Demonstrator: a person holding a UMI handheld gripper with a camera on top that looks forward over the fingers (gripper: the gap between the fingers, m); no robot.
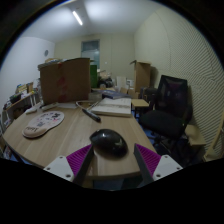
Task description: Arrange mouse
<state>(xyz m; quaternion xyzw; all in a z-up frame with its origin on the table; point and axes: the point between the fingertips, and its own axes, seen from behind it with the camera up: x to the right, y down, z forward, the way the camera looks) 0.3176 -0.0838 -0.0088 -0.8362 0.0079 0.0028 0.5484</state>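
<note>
A cluttered wooden worktop (60,140) carries a cardboard box (65,78), a white keyboard (43,123) and, nearest, the black mouse (108,141), resting between the spread, unclenched fingers of the tool (104,162), seemingly lined up for grasping.

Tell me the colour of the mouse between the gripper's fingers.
Black, or very dark grey. The mouse rests on the wooden table between the open gripper fingers, seen in the gripper view.

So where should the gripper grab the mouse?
By its two long sides, at the middle. The mouse lies flat on the table, a low rounded hump between the open fingers, so the gripper probably just needs to come straight forward and squeeze.
</note>
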